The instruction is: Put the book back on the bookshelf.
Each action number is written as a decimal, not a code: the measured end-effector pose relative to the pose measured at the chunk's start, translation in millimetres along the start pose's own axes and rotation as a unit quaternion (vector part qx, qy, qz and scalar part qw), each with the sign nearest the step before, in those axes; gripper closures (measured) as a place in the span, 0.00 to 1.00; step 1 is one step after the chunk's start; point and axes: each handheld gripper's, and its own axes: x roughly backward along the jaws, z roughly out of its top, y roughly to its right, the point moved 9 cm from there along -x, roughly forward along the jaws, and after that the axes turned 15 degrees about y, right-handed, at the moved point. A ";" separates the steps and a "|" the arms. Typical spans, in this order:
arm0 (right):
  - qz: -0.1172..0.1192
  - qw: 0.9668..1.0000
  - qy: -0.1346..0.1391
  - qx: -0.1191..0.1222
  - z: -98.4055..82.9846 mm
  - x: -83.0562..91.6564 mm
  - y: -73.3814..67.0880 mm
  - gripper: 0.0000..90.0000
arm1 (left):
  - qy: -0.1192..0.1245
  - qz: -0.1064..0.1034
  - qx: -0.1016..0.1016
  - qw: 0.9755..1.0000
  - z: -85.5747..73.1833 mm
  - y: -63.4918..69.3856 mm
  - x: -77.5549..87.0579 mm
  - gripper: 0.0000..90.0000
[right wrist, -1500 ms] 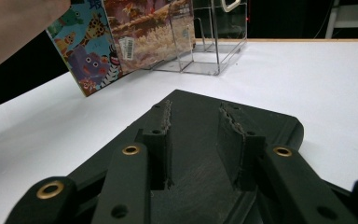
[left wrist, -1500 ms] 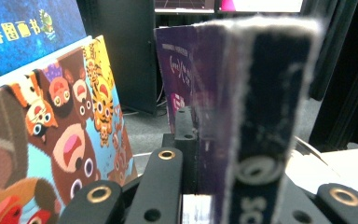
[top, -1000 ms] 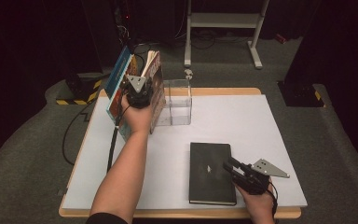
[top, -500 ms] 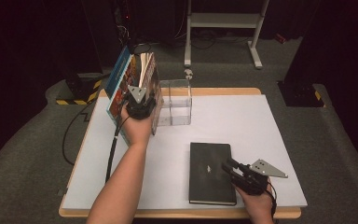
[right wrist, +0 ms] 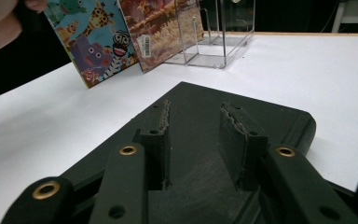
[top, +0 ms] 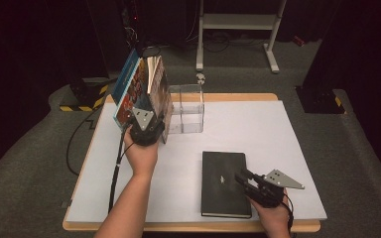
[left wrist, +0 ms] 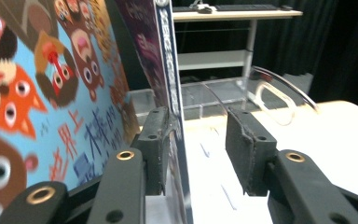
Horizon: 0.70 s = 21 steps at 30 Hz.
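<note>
Leaning against the clear acrylic rack [top: 186,109] at the table's far left, the glossy picture books [top: 141,91] now stand without a grip: the left gripper [top: 148,130] has just been opening, its jaws spread, the thin spine beside one pad but no longer pinched. That suggests the shelving is done. Nearer, at right, the matte black hardcover [top: 224,182] lies flat on the white table [top: 287,148], under the right gripper [top: 248,182], whose jaws hover spread above it.

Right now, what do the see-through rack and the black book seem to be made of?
The see-through rack looks like clear acrylic, glossy: the table shows through its walls and its edges catch light. The black book seems to have a matte hard cover, perhaps cloth or coated board: it reflects almost nothing and has rounded corners.
</note>
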 end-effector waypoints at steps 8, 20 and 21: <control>-0.012 1.000 -0.011 0.008 -4.4 -1.0 4.9 0.66 | -0.010 -0.032 0.011 0.999 -19.8 6.9 27.3 0.64; -0.034 0.998 -0.039 0.028 -12.3 -2.6 13.8 0.59 | -0.103 -0.117 0.027 0.987 -81.0 26.4 58.7 0.53; -0.037 0.998 -0.041 0.032 -12.9 -2.7 14.5 0.59 | -0.107 -0.120 0.030 0.987 -84.4 28.1 61.2 0.53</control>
